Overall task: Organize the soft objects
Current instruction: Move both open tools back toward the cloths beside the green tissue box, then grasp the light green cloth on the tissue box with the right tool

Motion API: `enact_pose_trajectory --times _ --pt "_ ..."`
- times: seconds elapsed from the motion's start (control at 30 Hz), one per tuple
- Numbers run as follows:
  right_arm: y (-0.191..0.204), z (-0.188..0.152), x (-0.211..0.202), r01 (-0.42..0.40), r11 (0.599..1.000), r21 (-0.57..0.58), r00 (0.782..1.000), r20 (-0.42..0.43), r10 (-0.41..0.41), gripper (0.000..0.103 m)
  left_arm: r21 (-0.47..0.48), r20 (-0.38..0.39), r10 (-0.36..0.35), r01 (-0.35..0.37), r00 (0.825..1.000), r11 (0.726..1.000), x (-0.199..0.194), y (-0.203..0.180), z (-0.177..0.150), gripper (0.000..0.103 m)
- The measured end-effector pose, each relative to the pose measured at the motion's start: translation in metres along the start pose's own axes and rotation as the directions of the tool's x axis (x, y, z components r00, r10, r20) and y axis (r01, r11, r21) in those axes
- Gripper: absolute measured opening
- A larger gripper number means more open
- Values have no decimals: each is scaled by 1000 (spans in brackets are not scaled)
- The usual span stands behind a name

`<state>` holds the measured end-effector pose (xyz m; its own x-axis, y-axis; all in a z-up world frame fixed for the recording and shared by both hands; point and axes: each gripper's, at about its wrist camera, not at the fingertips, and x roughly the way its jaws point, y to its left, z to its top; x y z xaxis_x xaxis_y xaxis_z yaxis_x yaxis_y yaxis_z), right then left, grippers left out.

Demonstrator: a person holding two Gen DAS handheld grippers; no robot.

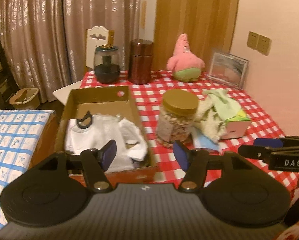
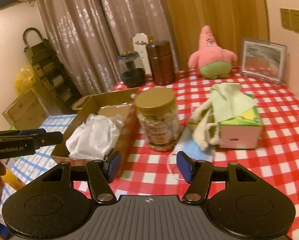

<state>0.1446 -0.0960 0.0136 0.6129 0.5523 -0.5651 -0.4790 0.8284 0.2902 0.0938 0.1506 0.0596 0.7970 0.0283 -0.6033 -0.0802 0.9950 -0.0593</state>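
We log white cloths, crumpled, in the cardboard box, centre-left of the frame; left gripper and right gripper jaws apart, empty.

Two black handheld grippers: left gripper and right gripper each have blue ribbed pads, silver screws, round black discs and a grey ribbed base.

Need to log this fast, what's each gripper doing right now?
Left gripper: open, holding nothing.
Right gripper: open, holding nothing.
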Motion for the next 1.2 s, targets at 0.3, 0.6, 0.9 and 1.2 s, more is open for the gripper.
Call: enact_pose_trajectory --times 0.3,0.6,0.9,1.2 --pt "-29 -14 -30 73 997 35 997 19 -74 61 10 -3 -74 74 997 997 1 -40 -2 78" --pt "-56 -20 -46 131 990 60 991 20 -133 61 57 -32 -120 122 992 991 15 -72 -5 87" --pt "-81 -9 -54 172 984 36 984 32 -173 61 148 -54 -182 188 982 971 43 -97 -5 88" --pt "-109 20 -40 209 972 -104 978 32 -206 61 264 -61 -244 251 968 931 83 -123 -5 87"
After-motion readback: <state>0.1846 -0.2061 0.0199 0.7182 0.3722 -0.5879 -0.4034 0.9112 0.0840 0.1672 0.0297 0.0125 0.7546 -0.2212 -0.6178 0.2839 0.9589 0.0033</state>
